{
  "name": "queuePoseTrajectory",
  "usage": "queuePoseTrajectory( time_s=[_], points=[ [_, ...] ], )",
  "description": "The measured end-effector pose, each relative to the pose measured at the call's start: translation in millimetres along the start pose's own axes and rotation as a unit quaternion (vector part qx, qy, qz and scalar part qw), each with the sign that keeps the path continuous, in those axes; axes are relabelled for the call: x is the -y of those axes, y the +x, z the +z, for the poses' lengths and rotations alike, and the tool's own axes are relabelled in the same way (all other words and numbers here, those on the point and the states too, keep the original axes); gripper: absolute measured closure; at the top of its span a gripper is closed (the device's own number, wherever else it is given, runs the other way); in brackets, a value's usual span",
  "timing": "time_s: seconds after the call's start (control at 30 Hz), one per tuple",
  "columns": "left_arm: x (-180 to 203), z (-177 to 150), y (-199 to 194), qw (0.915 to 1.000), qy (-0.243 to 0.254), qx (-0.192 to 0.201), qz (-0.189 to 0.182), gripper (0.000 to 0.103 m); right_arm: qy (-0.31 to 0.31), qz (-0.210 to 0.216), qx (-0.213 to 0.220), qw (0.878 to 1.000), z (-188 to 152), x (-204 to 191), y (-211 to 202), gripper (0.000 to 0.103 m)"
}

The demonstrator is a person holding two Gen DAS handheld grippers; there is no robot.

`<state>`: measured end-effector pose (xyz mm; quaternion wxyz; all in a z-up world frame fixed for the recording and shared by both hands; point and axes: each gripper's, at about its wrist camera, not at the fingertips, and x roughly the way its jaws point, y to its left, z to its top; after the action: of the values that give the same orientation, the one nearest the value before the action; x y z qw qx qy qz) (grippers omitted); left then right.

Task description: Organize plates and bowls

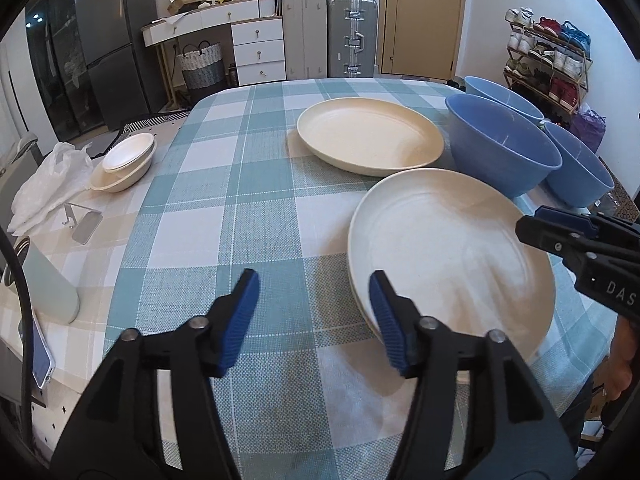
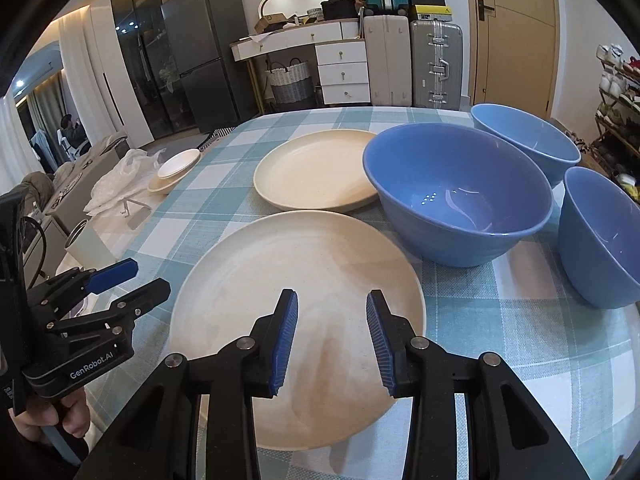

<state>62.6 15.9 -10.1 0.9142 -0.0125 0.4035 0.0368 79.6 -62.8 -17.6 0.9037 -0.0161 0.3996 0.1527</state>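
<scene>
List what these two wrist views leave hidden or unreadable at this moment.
- Near plate: in the left wrist view the left gripper covers its lower left rim, so a stack beneath stays uncertain.
- Right gripper: cut by that view's right edge.
- Nearest blue bowl: cropped by the right wrist view's edge.

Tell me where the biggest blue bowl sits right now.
In the right wrist view the biggest blue bowl stands right of centre on the checked tablecloth, just right of the far cream plate, with two smaller blue bowls to its right.
</scene>
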Motion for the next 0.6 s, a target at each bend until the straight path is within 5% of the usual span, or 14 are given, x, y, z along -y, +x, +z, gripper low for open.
queuePoseTrajectory(
  time_s=[0.1, 0.43, 0.6],
  points=[
    [0.2, -0.1, -0.3, 1.0000, -0.001, 0.005, -0.005, 0.030, 0.002, 0.006, 0.005, 1.000, 0.5, 1.9, 0.2, 0.054],
    [-1.7, 8.3, -9.4, 0.9995, -0.020, 0.017, -0.017, 0.022, -0.018, 0.026, 0.020, 0.999, 17.1, -1.7, -9.7, 0.017],
    [-2.1, 15.9, -11.8, 0.9993, -0.026, 0.021, -0.017, 0.002, -0.028, 0.027, 0.026, 0.999, 30.4, 2.0, -14.4, 0.006]
  ],
)
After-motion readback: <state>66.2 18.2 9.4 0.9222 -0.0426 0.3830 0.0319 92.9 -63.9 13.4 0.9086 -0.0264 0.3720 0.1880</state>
